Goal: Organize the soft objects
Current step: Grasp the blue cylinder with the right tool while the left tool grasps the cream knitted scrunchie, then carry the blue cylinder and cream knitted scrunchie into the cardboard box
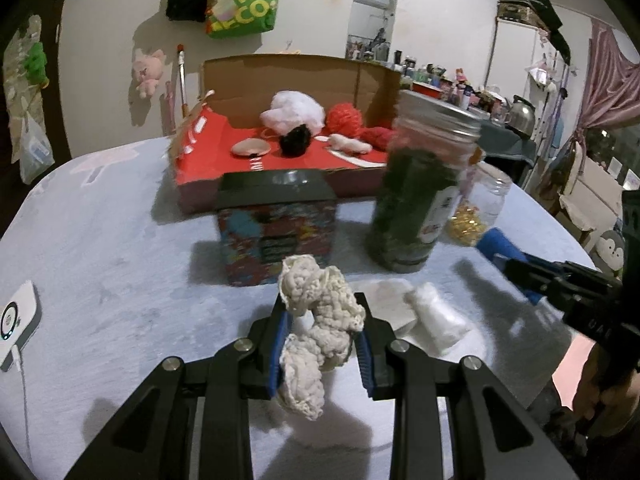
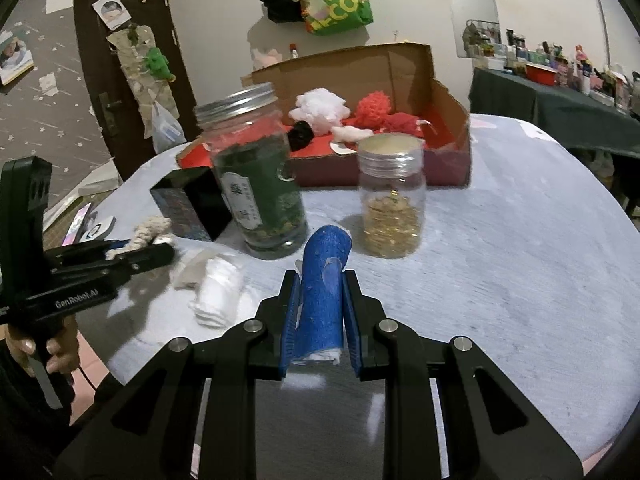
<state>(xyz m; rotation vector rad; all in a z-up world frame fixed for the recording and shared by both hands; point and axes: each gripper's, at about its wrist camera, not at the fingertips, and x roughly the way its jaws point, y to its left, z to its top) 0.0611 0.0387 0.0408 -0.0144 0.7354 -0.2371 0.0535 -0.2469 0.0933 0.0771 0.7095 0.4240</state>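
My left gripper (image 1: 322,306) is shut on a cream knitted scrunchie (image 1: 316,320), held above the pale blue tablecloth; the same gripper (image 2: 160,245) and scrunchie (image 2: 150,230) show at the left of the right wrist view. My right gripper (image 2: 320,276) is shut on a blue rolled cloth (image 2: 325,280) that stands up between its pads; its tip (image 1: 498,240) shows at the right of the left wrist view. At the back stands an open cardboard box (image 1: 304,76) with a red floor, holding a white pompom (image 1: 294,110), red yarn (image 1: 346,118), a black ball (image 1: 296,140) and a pink piece (image 1: 348,144).
A jar of green leaves (image 1: 416,200) with a metal lid, a small jar of golden bits (image 2: 392,204) and a black-lidded patterned tin (image 1: 276,228) stand between me and the box. White folded pads (image 2: 216,292) lie on the cloth. A white device (image 1: 18,320) lies at the left edge.
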